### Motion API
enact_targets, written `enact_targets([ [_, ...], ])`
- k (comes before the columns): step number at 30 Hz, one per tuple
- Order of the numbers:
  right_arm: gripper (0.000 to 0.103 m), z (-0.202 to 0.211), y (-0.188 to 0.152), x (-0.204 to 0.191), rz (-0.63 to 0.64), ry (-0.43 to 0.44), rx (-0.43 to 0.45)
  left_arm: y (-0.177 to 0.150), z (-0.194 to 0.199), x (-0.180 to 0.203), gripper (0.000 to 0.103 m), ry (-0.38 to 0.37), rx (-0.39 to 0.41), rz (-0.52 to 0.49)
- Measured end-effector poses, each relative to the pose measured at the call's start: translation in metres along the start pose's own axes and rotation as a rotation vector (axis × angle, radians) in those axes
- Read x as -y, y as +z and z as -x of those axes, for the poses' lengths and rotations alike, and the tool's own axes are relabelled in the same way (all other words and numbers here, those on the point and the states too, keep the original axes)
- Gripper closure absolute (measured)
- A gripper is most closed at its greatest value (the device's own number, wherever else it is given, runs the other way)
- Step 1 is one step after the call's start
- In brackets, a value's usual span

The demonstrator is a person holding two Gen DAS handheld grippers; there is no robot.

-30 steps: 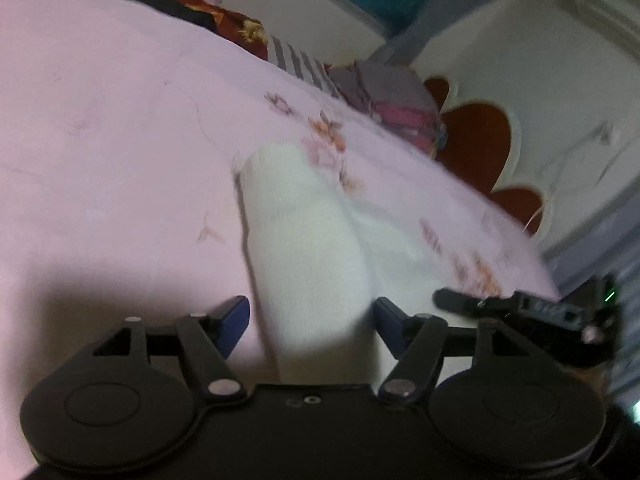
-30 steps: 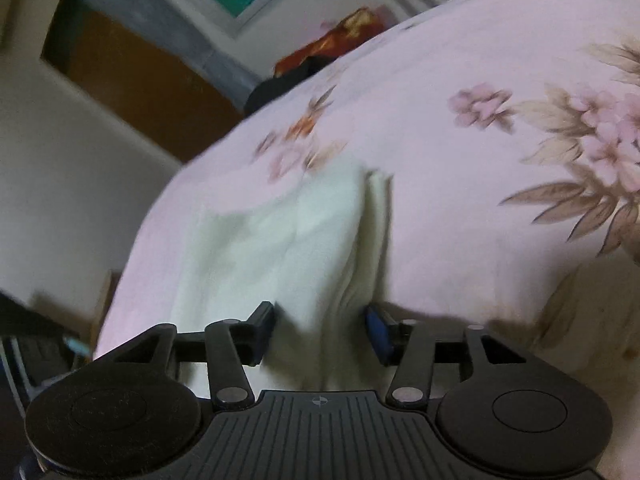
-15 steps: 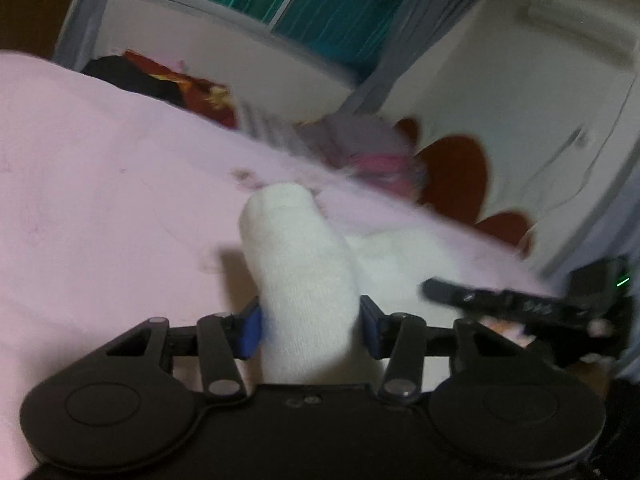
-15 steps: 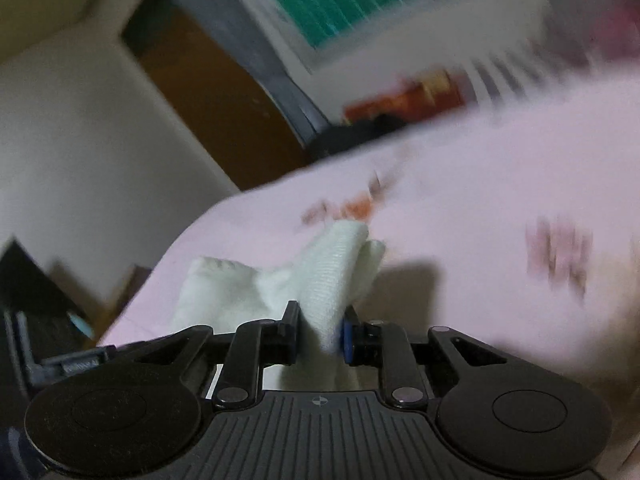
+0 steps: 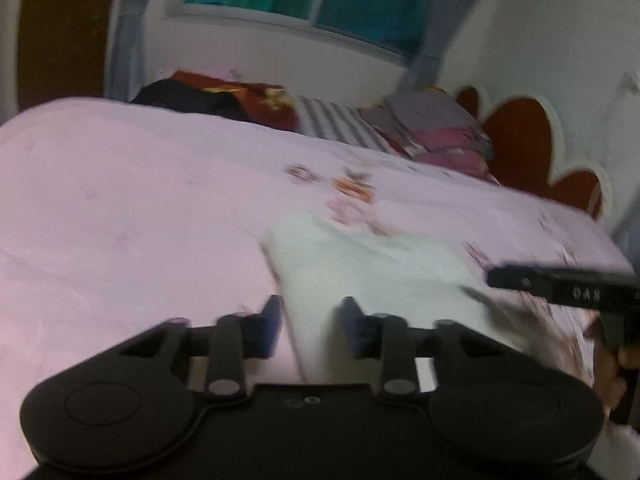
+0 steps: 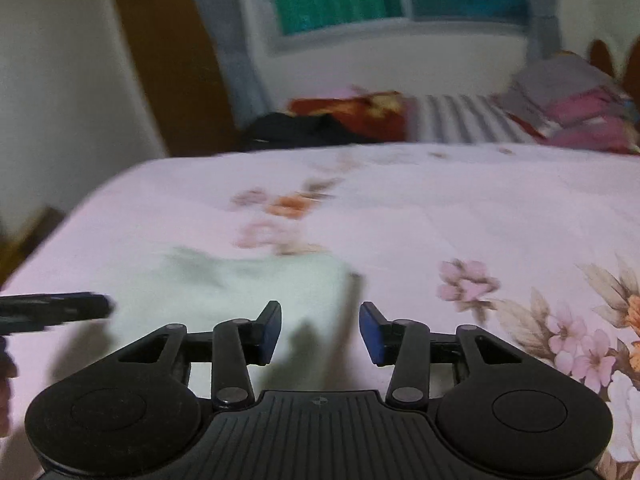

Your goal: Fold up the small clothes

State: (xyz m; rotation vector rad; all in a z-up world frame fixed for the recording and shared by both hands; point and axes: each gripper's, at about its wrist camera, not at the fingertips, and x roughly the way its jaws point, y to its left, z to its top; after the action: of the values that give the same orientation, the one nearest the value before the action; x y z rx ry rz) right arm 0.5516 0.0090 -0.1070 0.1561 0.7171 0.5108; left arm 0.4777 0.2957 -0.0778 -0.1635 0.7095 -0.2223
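Letting go is the news here — the right gripper [image 6: 320, 330] has its jaws spreading apart with nothing pinched, the white garment [image 6: 256, 284] lying flat on the pink bedsheet [image 6: 460, 208] beyond and a little left of its tips. Half a second ago those jaws were squeezed onto a raised fold of that cloth; a second ago they straddled it on the bed. The left gripper [image 5: 310, 326] is closing, and the garment [image 5: 360, 264] shows in its gap, yet through the blur I cannot tell whether the pads press it — earlier it held a rolled-up hump, which now looks laid down flat. My reading: one fold has just been set down, and the cloth sits near the bed's front edge awaiting the next fold or a smoothing.
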Motion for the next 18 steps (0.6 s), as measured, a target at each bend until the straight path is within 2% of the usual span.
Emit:
enact_targets([
  [2, 0.065, 0.012, -0.005, -0.022, 0.084, 0.051, -0.006, -0.011, 0.004, 0.015, 0.074, -0.005, -0.012, -0.031],
  [4, 0.068, 0.012, -0.015, -0.042, 0.174, 0.083, -0.046, -0.022, -0.003, 0.023, 0.074, -0.012, -0.060, -0.039],
  [5, 0.069, 0.006, -0.021, -0.048, 0.212, 0.063, -0.073, -0.026, -0.007, 0.025, 0.074, -0.004, -0.067, -0.046],
  [7, 0.073, -0.010, -0.035, -0.049, 0.274, -0.051, -0.145, -0.027, -0.009, 0.028, 0.074, 0.003, -0.064, -0.043],
  [10, 0.073, -0.012, -0.035, -0.038, 0.189, -0.049, -0.140, -0.024, 0.006, 0.030, 0.077, 0.004, -0.053, -0.045],
  [12, 0.074, -0.003, -0.031, -0.045, 0.186, -0.075, -0.134, -0.032, 0.019, 0.034, 0.076, 0.001, -0.036, -0.056],
  [13, 0.076, 0.006, -0.031, -0.049, 0.191, -0.072, -0.117, -0.039, 0.026, 0.038, 0.077, 0.024, -0.034, -0.067],
  [15, 0.077, 0.030, -0.036, -0.057, 0.197, -0.042, -0.097, -0.052, 0.034, 0.045, 0.077, 0.046, -0.042, -0.079],
  [18, 0.077, 0.052, -0.055, -0.071, 0.230, -0.015, -0.116, -0.073, 0.042, 0.054, 0.077, 0.073, -0.046, -0.084],
])
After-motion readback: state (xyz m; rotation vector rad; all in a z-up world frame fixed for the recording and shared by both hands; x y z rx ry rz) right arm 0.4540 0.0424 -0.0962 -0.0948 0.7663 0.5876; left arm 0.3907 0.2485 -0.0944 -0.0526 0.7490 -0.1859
